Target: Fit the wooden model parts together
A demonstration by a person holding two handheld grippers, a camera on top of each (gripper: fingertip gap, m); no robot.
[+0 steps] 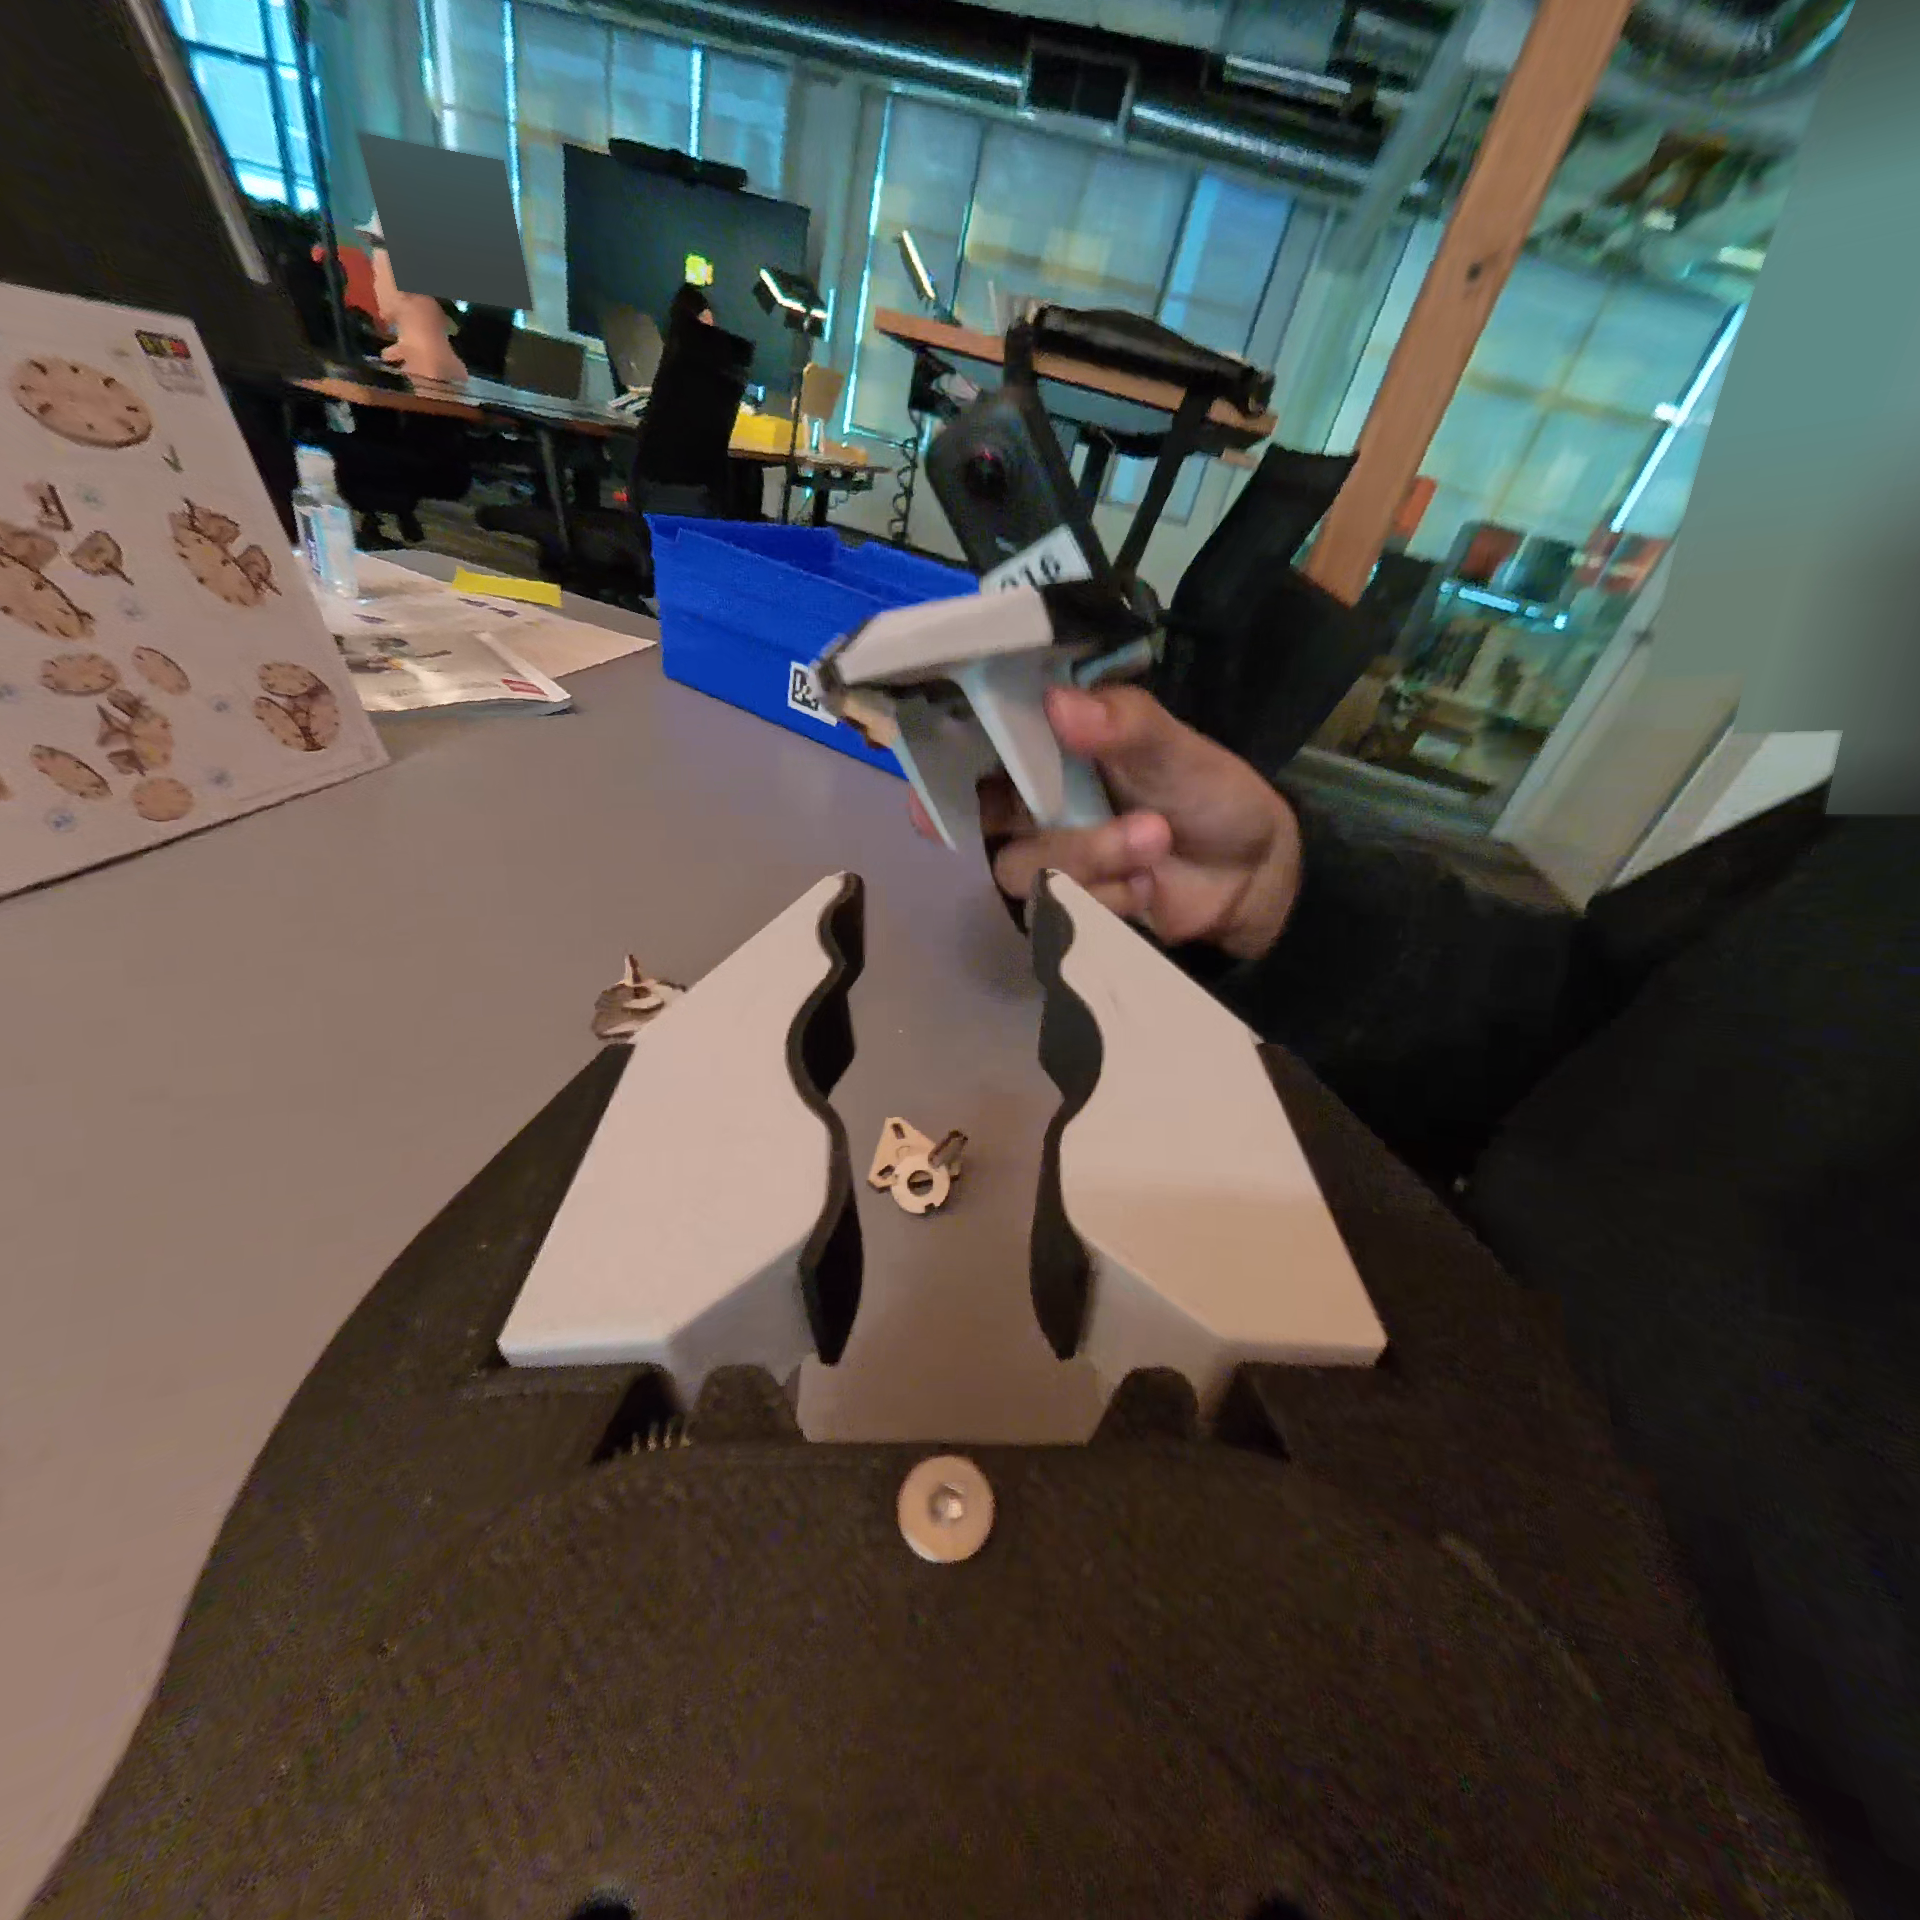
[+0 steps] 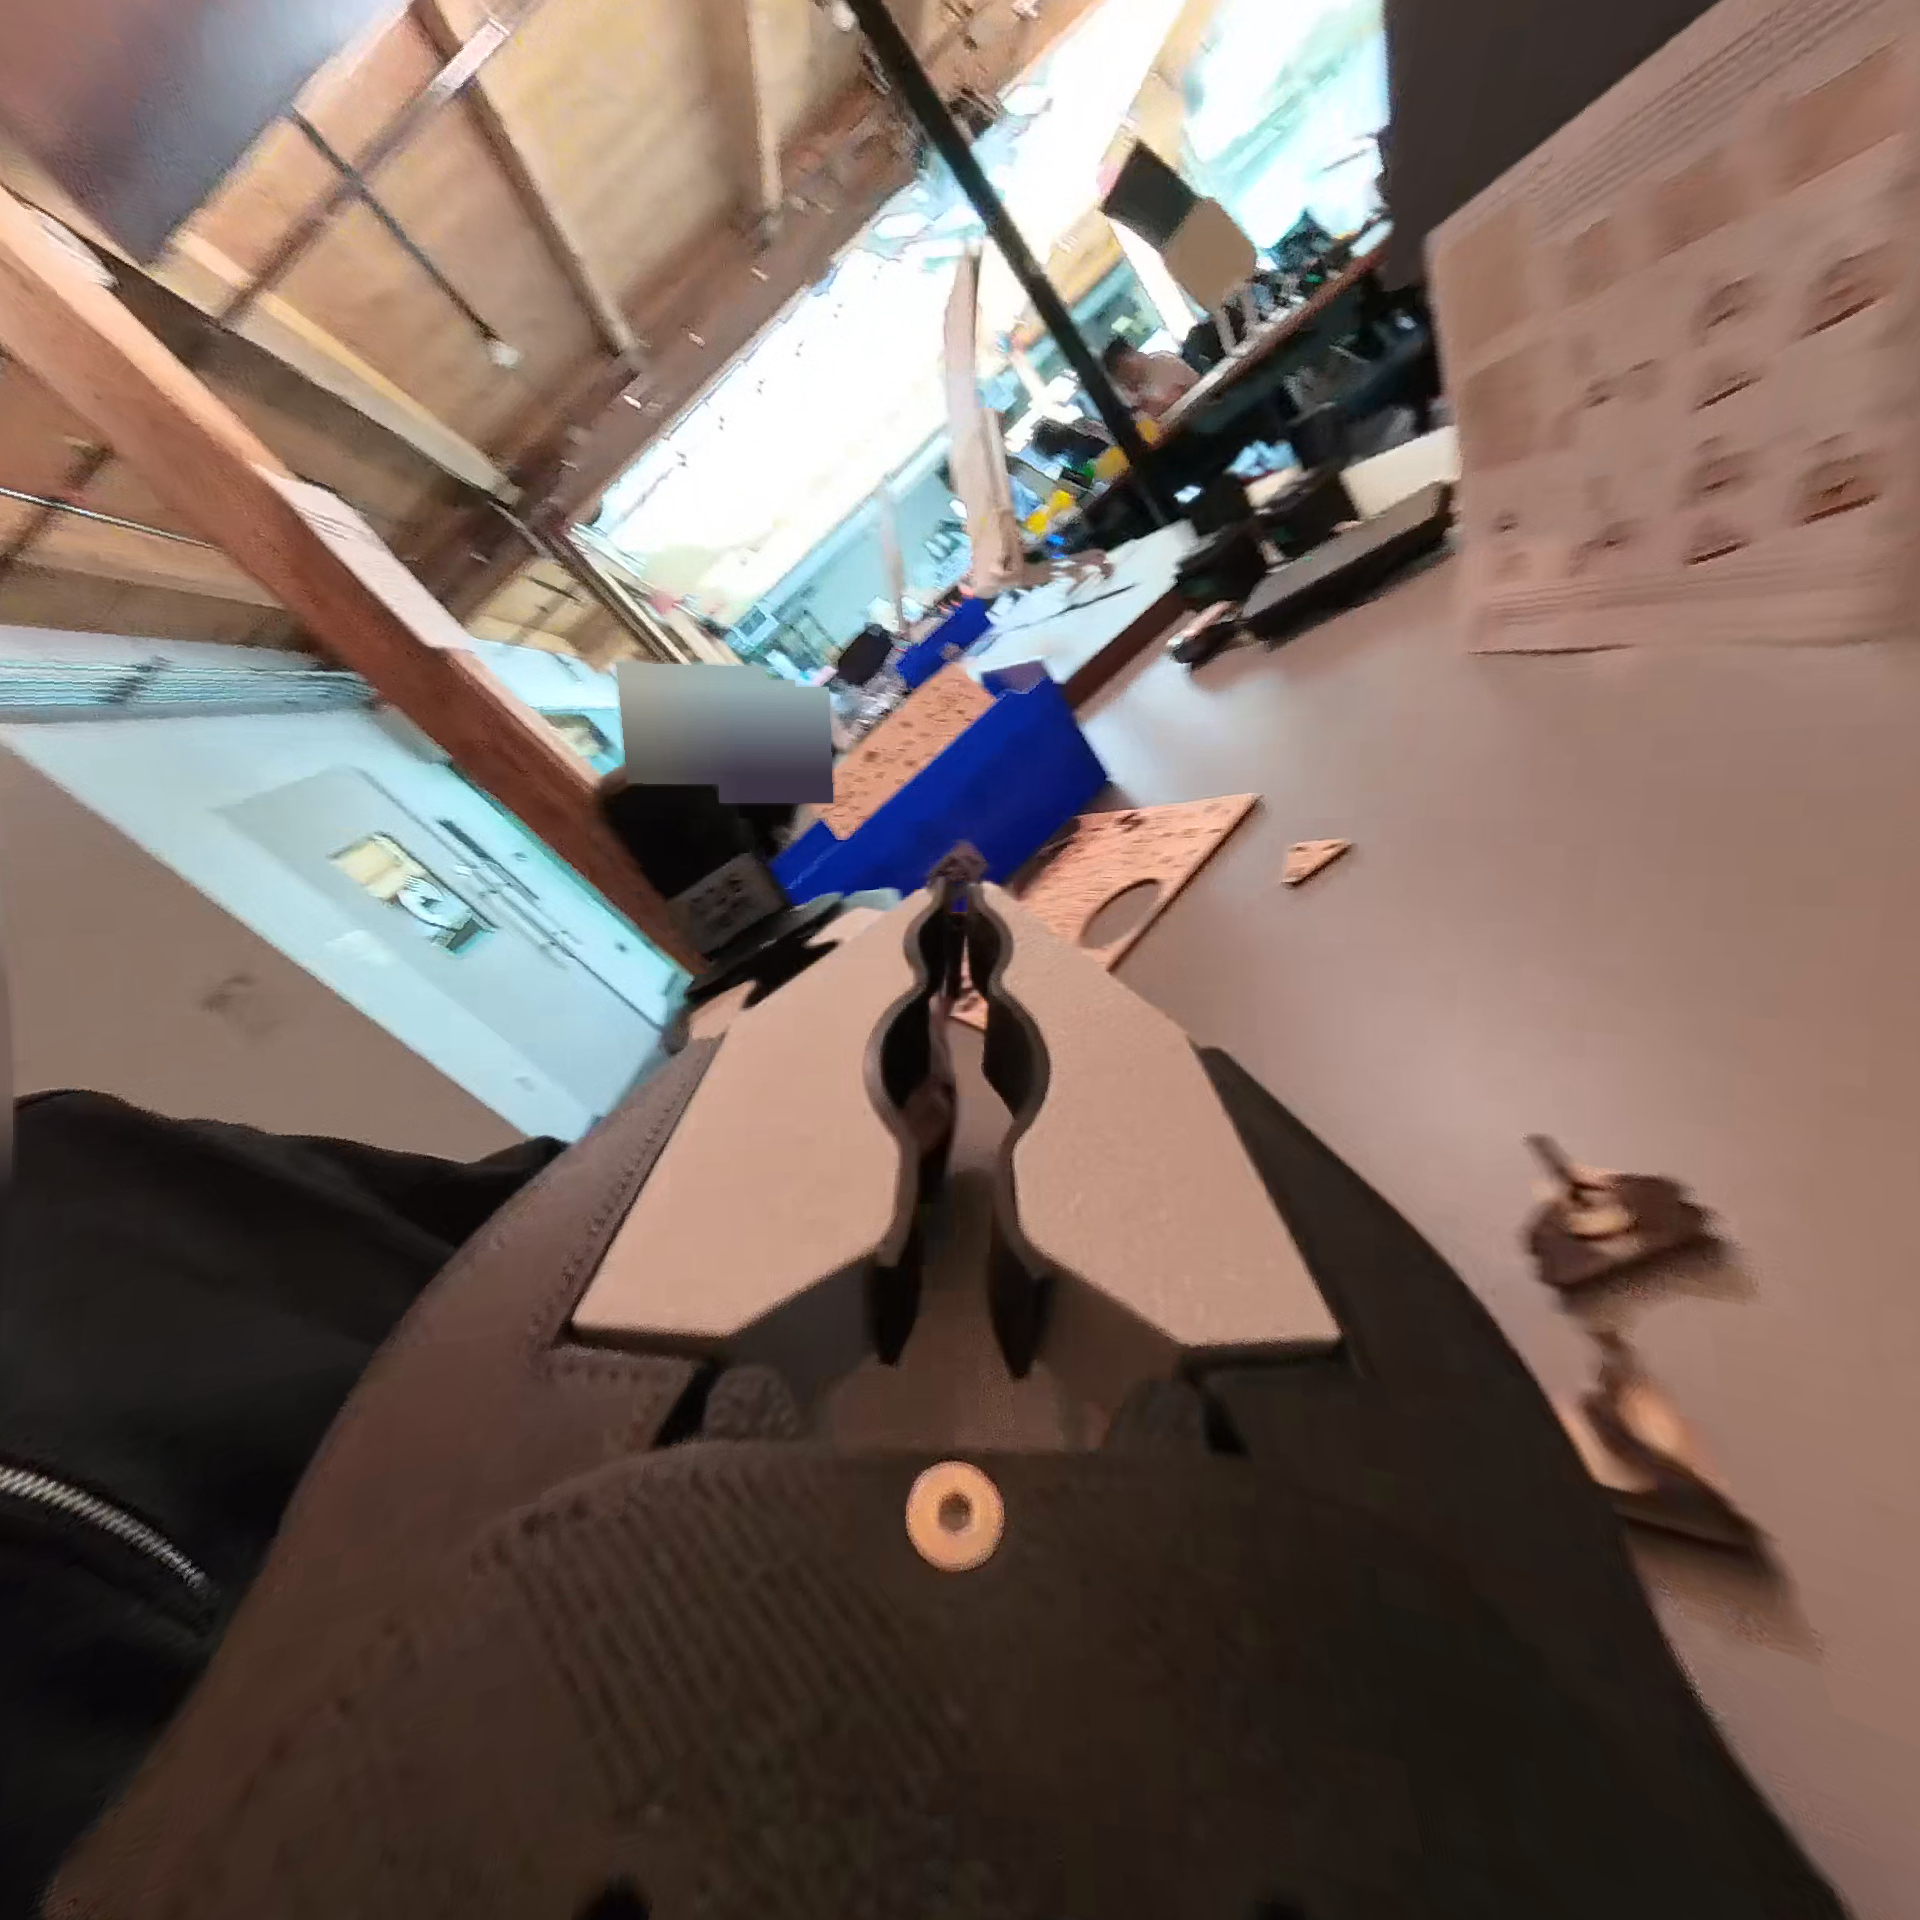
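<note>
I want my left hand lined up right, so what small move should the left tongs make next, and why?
Probably ease the left tongs down around the small wooden piece: it lies loose on the grey table between their open fingers, touched by neither. The right tongs, raised, seem shut on another wooden bit.

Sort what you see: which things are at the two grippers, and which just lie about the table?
At the grippers: small wooden piece, pinched in the right gripper, jaws shut; flat wooden part on the table, seen between the open jaws of the left gripper, not gripped.

Lying about: wooden assembly, blue bin, printed sheet, booklets, cut-out wooden board.
</note>
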